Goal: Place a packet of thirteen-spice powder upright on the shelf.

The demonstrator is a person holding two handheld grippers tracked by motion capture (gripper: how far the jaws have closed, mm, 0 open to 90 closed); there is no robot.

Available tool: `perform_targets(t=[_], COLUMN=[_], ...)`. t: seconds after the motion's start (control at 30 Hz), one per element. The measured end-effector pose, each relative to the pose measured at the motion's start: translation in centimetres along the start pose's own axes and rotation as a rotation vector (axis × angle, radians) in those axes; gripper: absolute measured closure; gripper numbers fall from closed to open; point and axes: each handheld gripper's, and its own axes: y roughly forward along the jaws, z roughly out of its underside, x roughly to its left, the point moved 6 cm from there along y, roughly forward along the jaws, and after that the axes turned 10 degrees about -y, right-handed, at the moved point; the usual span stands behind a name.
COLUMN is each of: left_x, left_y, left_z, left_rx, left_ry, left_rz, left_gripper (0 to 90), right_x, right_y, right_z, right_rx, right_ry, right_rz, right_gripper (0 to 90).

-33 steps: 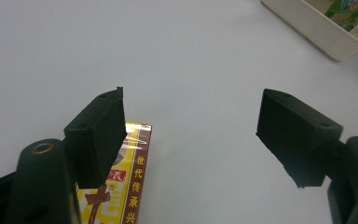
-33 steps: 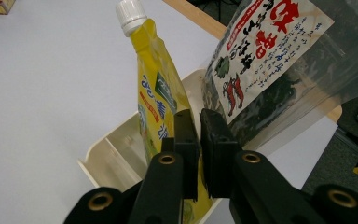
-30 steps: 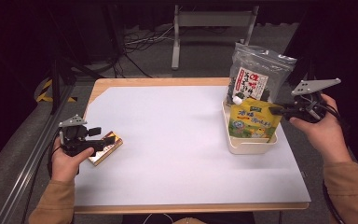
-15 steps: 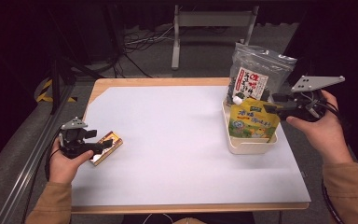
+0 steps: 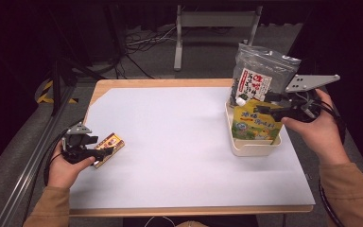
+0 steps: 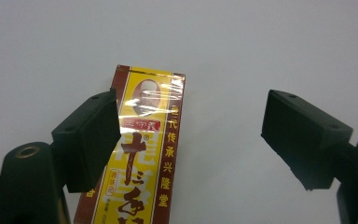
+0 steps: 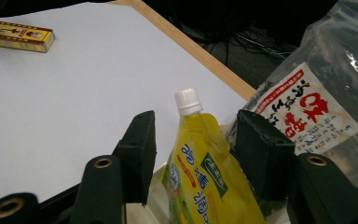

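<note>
In the white tub [image 5: 253, 144], yellow pouch [image 7: 205, 177] stands between right gripper [image 7: 193, 144] jaws, just opened, apart; its white cap shows in right gripper view. Left gripper [image 6: 191, 140] jaws apart over box [image 6: 142, 154] w/ Chinese characters, left of tub

The bench [image 5: 184, 156] carries a white sheet over a light wooden top, whose edge shows as a pale strip along the far side and the near side. Around it the room is dark, and the light falls mainly on the white surface. The floor [image 5: 203, 59] is grey and looks carpeted. Beyond the far edge stands a pale metal stand [image 5: 217, 21] with a crossbar and two legs. Loose cables [image 5: 142, 45] trail across the floor beside it. At the left, a metal rail [image 5: 30, 165] runs alongside the bench, and a patch of yellow-and-black striped tape [image 5: 45, 90] marks the floor.
</note>
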Motion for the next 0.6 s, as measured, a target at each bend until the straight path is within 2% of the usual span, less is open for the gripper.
perform_targets(t=[0.13, 0.3, 0.6], left_x=[0.2, 1.0, 2.2], left_y=[0.1, 0.4, 1.6], left_z=[0.3, 0.9, 1.8], left_rx=[0.011, 0.023, 0.046], left_ry=[0.001, -0.004, -0.037], left_rz=[-0.007, -0.014, -0.039], left_gripper=[20.3, 19.6, 18.1], right_x=[0.3, 1.2, 2.4], right_y=[0.4, 1.1, 2.7], right_z=[-0.4, -1.3, -2.3], right_rx=[-0.006, -0.040, -0.056], right_ry=[-0.008, -0.012, -0.035], right_rz=[-0.015, -0.047, -0.107], right_gripper=[48.2, 48.0, 46.5])
